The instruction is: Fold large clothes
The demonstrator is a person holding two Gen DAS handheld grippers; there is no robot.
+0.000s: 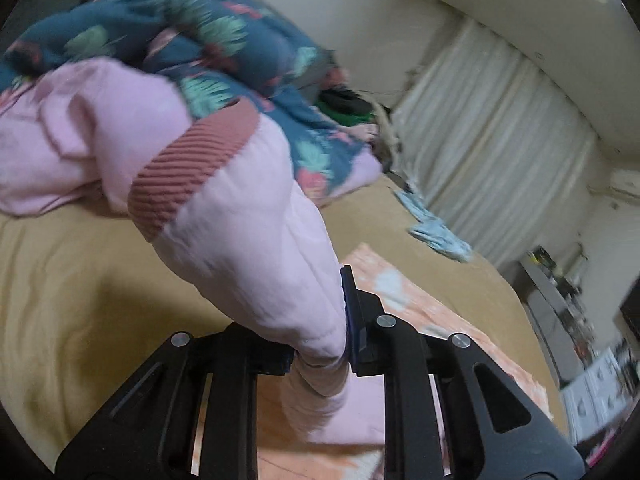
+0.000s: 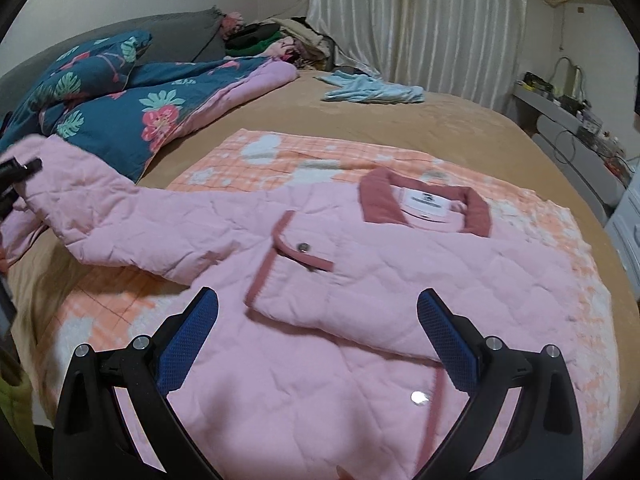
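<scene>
Jacket (image 2: pixel 320 280) on bed (image 2: pixel 460 120), L gripper (image 1: pixel 320 344) clamped on sleeve (image 1: pixel 260 240), R gripper (image 2: pixel 318 336) jaws wide apart.

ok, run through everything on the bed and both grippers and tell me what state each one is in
left gripper: shut on the pink jacket's sleeve, lifting it
right gripper: open, above the jacket, holding nothing
pink jacket: spread flat on the blanket, collar away from the camera, chest pocket snapped shut
orange checked blanket: laid flat
floral quilt: bunched in a heap
light blue cloth: crumpled, unfolded
curtains: drawn shut
</scene>
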